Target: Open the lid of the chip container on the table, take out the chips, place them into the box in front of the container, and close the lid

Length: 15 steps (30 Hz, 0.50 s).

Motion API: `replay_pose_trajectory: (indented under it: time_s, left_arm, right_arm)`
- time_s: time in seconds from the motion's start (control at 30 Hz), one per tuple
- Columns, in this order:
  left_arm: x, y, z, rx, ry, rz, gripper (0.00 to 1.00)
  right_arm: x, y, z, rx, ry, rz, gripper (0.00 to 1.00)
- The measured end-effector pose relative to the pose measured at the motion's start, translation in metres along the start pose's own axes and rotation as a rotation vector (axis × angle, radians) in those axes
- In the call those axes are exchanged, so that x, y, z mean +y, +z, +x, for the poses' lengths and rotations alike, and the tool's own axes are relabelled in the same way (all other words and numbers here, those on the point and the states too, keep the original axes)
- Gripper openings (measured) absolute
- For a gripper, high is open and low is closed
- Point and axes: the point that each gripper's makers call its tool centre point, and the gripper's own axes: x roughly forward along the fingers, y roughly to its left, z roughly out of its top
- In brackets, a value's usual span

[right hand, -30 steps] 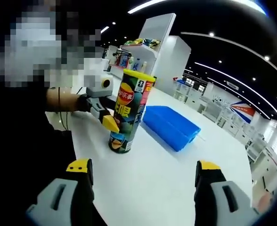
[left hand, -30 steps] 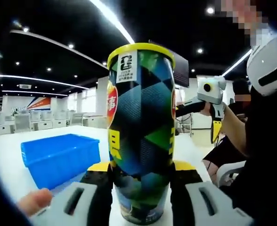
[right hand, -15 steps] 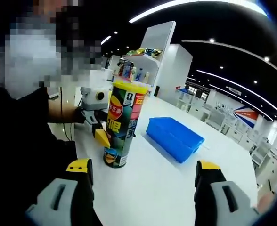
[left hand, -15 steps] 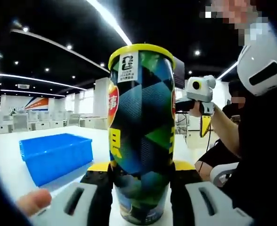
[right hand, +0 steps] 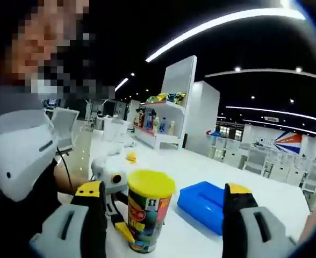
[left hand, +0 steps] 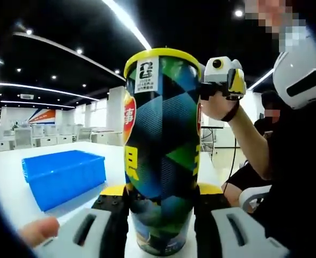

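The chip can (left hand: 160,145), tall with a green, blue and black pattern, stands upright on the white table (left hand: 7,188). Its yellow lid (left hand: 160,54) is on. My left gripper (left hand: 160,191) is shut on the can's lower body, one jaw on each side. My right gripper (left hand: 223,75), held in a hand, hovers at lid height just right of the can's top. In the right gripper view, that gripper (right hand: 165,191) is open, looking slightly down on the lid (right hand: 150,183) and can (right hand: 146,223). The left gripper (right hand: 110,185) sits at the can's left. The blue box (left hand: 64,177) (right hand: 203,207) stands beside the can.
The person's torso and forearm (left hand: 255,150) fill the right side of the left gripper view. A fingertip (left hand: 37,231) shows at the lower left. A white shelf with goods (right hand: 163,115) stands far behind the table. Desks and chairs line the background.
My right gripper has risen and moved in toward the can, from beside it to lid height. The can and my left gripper have stayed put.
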Motion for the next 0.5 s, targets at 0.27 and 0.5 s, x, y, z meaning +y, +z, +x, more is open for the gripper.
replay_pose_trajectory:
  time_s: [0.27,0.5]
  left_arm:
    - [0.000,0.000,0.000,0.003,0.003,-0.004,0.47]
    - [0.000,0.000,0.000,0.007,0.006,-0.006,0.47]
  right_arm:
    - [0.013,-0.009,0.034,0.017,-0.013,0.004,0.76]
    - [0.012,-0.015,0.041,0.037,-0.024,0.030,0.68]
